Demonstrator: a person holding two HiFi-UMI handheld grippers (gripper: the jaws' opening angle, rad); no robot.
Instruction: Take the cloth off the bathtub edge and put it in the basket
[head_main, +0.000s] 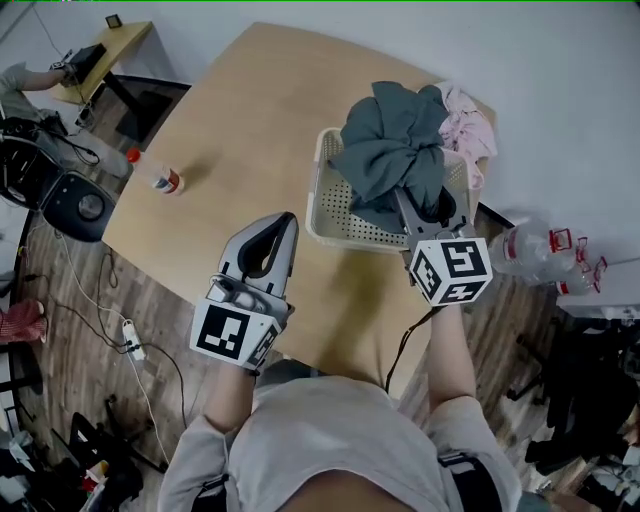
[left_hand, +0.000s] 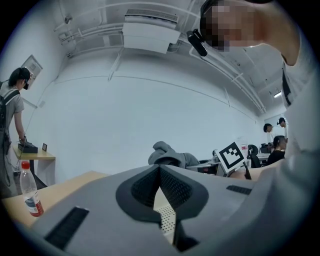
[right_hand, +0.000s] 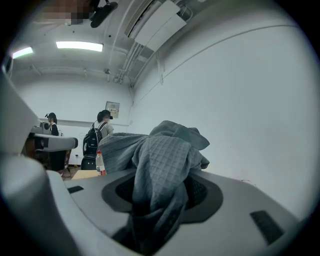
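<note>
A pale wooden worktop (head_main: 250, 130) with rounded corners stands on a wood-plank floor (head_main: 90, 330), close to a plain white wall (head_main: 560, 90). An air-conditioning unit (left_hand: 150, 32) and pipes run across the ceiling. Other people stand at desks far behind both tongs.

The left tongs (head_main: 286, 224) are pressed together at the tips with nothing between them. They hover over the worktop to the left of the right tongs (head_main: 425, 210). The right tongs are pinching the grey cloth (head_main: 390, 150).

The cloth is soft with a waffle weave, and it is bunched into thick folds. Its long axis follows the line of the right tongs. A narrow gathered end sits in the jaws, and the bulk billows forward and upward beyond the tips.

The cloth is over the basket (head_main: 340, 215), which is cream plastic, rectangular and perforated with small holes. The basket stands on the worktop just ahead of both tongs. I cannot tell whether the cloth's lower folds rest on the basket's bottom.

A crumpled pink cloth (head_main: 465, 125) lies beyond the basket, ahead and right of the right tongs. A clear bottle with a red cap (head_main: 155, 172) lies on the worktop, ahead and well left of the left tongs. Clear empty bottles (head_main: 530, 250) sit just right of the right tongs.
</note>
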